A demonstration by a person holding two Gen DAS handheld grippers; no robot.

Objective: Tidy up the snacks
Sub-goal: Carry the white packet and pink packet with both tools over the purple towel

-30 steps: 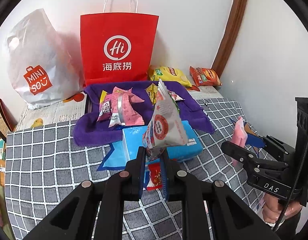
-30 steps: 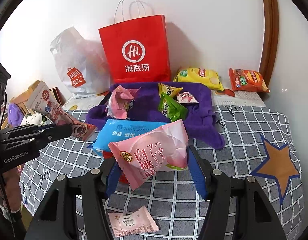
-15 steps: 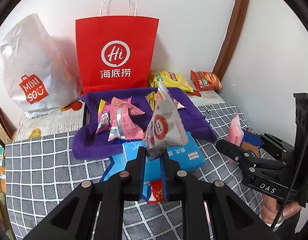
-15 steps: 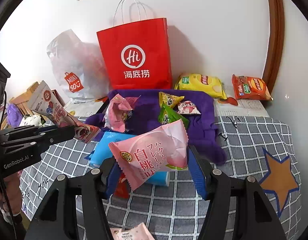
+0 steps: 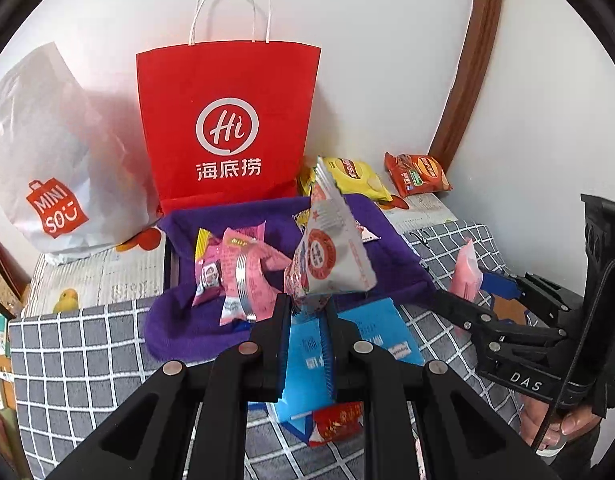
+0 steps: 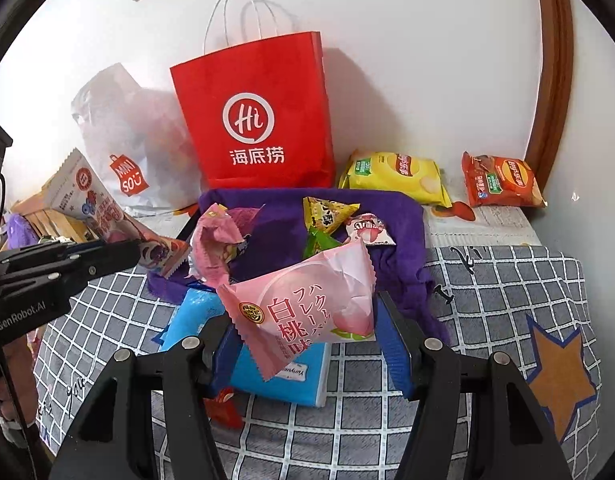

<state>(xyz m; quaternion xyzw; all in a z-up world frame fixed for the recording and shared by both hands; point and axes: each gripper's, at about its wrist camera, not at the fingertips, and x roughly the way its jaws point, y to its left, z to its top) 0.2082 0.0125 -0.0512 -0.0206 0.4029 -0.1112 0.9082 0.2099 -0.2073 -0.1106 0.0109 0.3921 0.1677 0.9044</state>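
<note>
Two tools are up over a bed with a grey checked cover [image 6: 503,280], and each one holds a snack. Far left, against the wall, sits a white plastic shopping bag with an orange logo [image 5: 47,168]. Next to it stands a tall red paper bag with white string handles [image 5: 227,120]. In front of the red bag lies a purple fuzzy cloth [image 5: 251,216] with small snack packs on it, pink ones [image 5: 243,272] on the left side. Just in front of the cloth lies a flat blue packet [image 5: 371,332]. The left tool [image 5: 305,312] is clenched tight on the bottom edge of a white and red snack pouch [image 5: 327,256], which stands up over the cloth. The right tool [image 6: 307,340] squeezes a puffy pink snack bag with red writing [image 6: 307,304] between its blue pads, over the blue packet. By the wall on the right lie a yellow chip bag [image 6: 395,176] and a red-orange chip bag [image 6: 499,180].
</note>
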